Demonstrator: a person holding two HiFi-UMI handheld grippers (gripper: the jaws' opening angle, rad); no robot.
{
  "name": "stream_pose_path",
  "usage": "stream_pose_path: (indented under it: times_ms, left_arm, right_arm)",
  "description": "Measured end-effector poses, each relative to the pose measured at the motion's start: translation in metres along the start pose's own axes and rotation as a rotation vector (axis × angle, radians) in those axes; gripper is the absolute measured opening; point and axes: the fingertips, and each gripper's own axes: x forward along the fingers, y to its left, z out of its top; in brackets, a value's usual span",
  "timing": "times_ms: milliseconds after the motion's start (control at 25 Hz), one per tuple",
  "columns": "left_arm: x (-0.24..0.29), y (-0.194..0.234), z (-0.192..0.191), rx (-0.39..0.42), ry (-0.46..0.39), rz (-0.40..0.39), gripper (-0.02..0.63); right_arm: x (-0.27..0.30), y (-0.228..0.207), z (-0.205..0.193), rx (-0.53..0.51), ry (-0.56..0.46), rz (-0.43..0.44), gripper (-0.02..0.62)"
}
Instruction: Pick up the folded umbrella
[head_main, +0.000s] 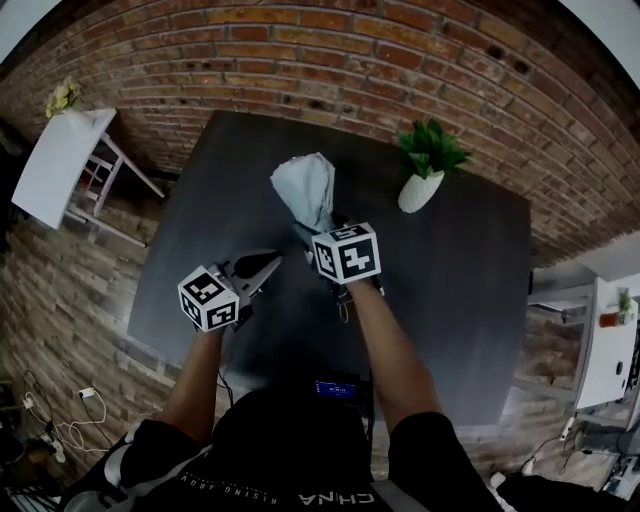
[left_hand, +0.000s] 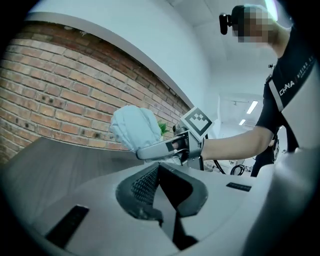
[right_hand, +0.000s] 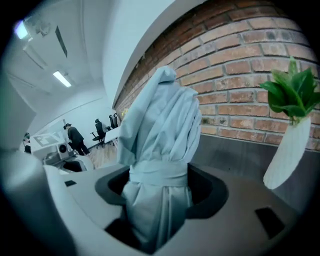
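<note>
The folded umbrella (head_main: 308, 188) is a pale blue-grey bundle tied with a band of the same cloth. My right gripper (head_main: 318, 228) is shut on it below the band and holds it up off the dark table (head_main: 460, 300), its top pointing away from me. In the right gripper view the umbrella (right_hand: 160, 130) fills the gap between the jaws of the right gripper (right_hand: 159, 195). My left gripper (head_main: 268, 262) hangs just left of it, jaws together and empty. From the left gripper (left_hand: 159, 172) I see the umbrella (left_hand: 132, 127) lifted in front of the brick wall.
A green plant in a white vase (head_main: 420, 190) stands on the table at the back right, close to the umbrella's right side (right_hand: 287, 155). A white side table (head_main: 60, 165) stands off to the left on the brick floor. A brick wall runs behind the table.
</note>
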Motion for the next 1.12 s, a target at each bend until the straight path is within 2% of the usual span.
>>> stream_pose_path:
  times_ms: [360,760,1120]
  left_arm:
    - [-0.013,-0.057,0.010,0.026,-0.044,0.004,0.003]
    - [-0.020,-0.109,-0.003,0.014,-0.057,0.005,0.003]
    - [-0.054,-0.129,-0.025,0.013,-0.016,0.004,0.003]
  right_arm:
    - [-0.091,0.026,-0.009,0.065,-0.163,0.018,0.294]
    - [-0.158,0.033,-0.044,0.141,-0.229,0.030,0.293]
    - [-0.178,0.070,-0.069,0.166,-0.254,0.050,0.295]
